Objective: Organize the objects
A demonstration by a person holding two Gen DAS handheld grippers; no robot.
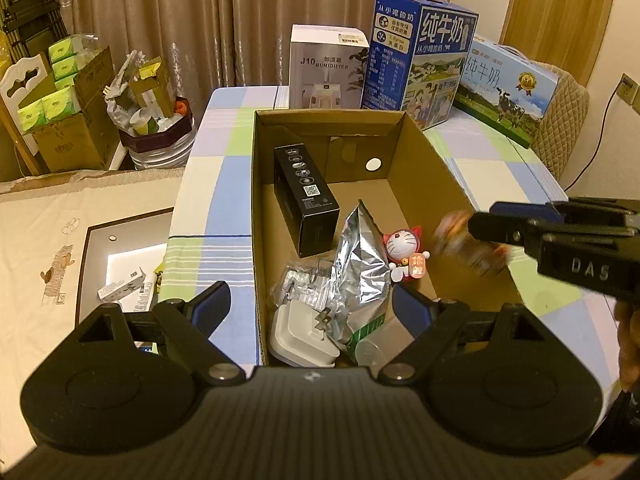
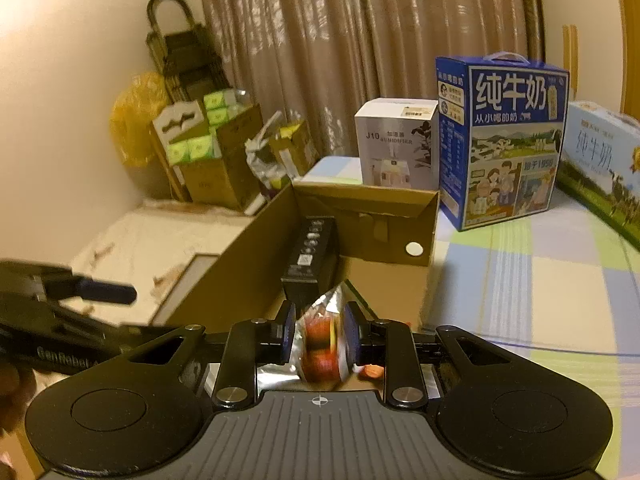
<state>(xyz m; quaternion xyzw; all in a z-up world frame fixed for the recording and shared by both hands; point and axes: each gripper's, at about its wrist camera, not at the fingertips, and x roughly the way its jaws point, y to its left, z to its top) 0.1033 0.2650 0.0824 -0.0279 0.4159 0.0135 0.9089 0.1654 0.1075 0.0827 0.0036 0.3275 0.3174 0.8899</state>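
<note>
An open cardboard box (image 1: 424,160) stands on the checked tablecloth; it also shows in the right wrist view (image 2: 256,256). Inside lie a black carton (image 1: 306,204), a silver foil bag (image 1: 360,264), a white charger plug (image 1: 300,332), a clear plastic bag and a red-and-white cat figure (image 1: 404,254). My left gripper (image 1: 312,308) is open and empty over the box's near end. My right gripper (image 2: 319,334) is shut on a small red-orange snack packet (image 2: 320,348) and holds it above the box's right wall, blurred in the left wrist view (image 1: 468,240).
A white humidifier box (image 1: 328,68), a blue milk carton (image 1: 420,56) and a light-blue milk case (image 1: 508,88) stand behind the box. A low table with small cartons (image 1: 124,284) is on the left. Cardboard boxes and a full bin (image 1: 156,120) stand by the curtain.
</note>
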